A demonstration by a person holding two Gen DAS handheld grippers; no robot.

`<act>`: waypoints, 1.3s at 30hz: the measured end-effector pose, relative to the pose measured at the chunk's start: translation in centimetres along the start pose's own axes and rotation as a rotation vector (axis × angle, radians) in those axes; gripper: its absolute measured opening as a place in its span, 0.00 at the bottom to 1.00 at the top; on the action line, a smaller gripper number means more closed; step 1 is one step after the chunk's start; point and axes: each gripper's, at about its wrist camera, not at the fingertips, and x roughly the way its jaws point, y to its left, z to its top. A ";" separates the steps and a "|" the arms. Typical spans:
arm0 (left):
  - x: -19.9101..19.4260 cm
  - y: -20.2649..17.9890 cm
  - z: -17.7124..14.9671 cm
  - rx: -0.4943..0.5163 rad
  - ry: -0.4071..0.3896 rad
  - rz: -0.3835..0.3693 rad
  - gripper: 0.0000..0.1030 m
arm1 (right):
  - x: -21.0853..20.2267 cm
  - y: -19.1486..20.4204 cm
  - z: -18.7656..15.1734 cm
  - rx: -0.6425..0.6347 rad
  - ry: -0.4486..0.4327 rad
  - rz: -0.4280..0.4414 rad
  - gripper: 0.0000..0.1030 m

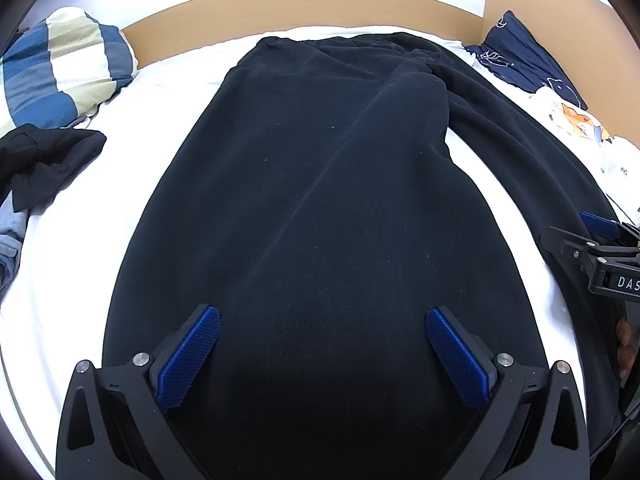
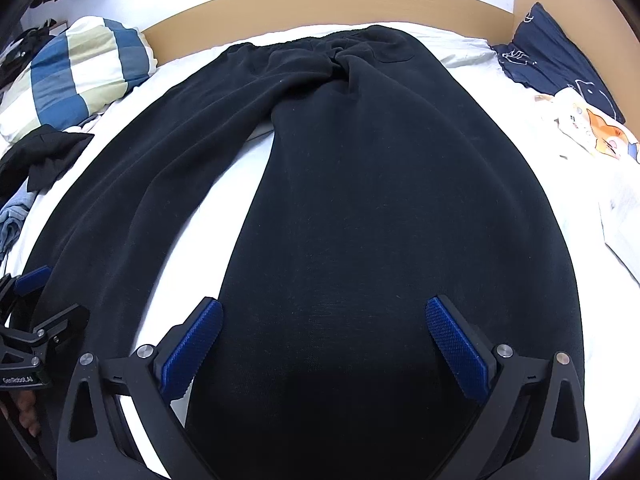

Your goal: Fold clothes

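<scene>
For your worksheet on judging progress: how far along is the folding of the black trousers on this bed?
Done: the black trousers lie spread flat on the white sheet, waistband toward the headboard, legs apart. In hand: nothing; the left gripper and right gripper hover open, one over each leg end. Left: every fold, probably starting with one leg laid over the other. Other clothes beside the striped pillow look unfolded.

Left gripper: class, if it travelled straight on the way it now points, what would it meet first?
Most likely the black trousers: the open left gripper points along one leg spread on the white bed sheet, toward the waistband and wooden headboard. How high it sits above the cloth is unclear.
</scene>
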 end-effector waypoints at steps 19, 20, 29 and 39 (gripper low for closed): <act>-6.0 1.1 0.6 -0.085 -0.026 -0.029 0.98 | 0.6 -0.5 -0.5 0.018 -0.007 0.029 1.00; -6.4 1.0 1.9 -0.100 -0.063 -0.043 0.98 | 0.6 -0.4 -0.5 0.014 -0.005 0.024 1.00; 0.8 -0.4 4.0 0.026 0.036 0.000 1.00 | 0.5 -0.6 -0.8 -0.028 0.011 0.002 1.00; 0.3 -0.4 1.5 0.017 0.005 0.012 1.00 | 0.2 -0.9 -1.5 -0.041 0.013 -0.015 1.00</act>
